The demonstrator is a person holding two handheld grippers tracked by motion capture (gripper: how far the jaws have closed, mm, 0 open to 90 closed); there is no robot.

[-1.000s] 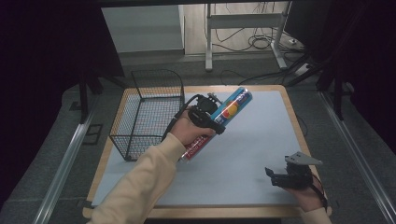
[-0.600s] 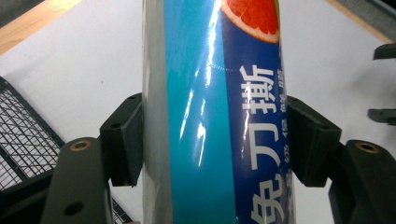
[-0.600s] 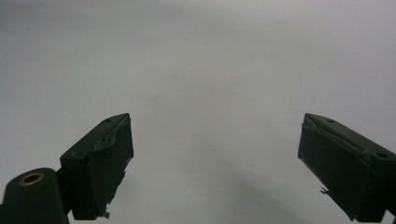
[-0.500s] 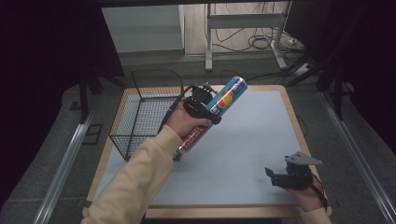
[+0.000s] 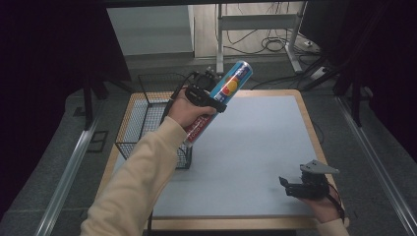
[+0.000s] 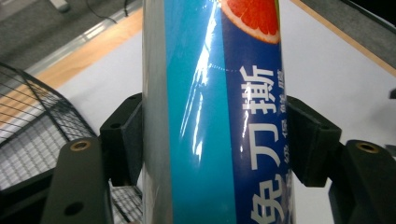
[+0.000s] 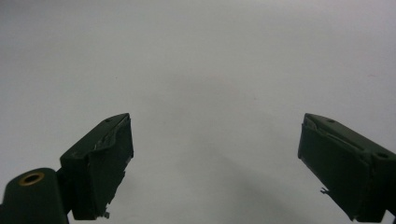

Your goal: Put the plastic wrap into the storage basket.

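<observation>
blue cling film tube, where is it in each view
High view: the blue cling film tube is upper centre, tilted, held by the left claw above the wire basket's right edge.
Left gripper view: it runs up the centre, clamped between both jaws.
Right gripper view: not in it.
Shared landmark: the wire basket, lower left in the left gripper view.

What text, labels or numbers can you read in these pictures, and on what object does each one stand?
"免刀撕": white characters on the blue tube held in the left gripper.
Smaller white characters beside them: too blurred to read.
White print on the tube's red lower end: too small to read.
</observation>
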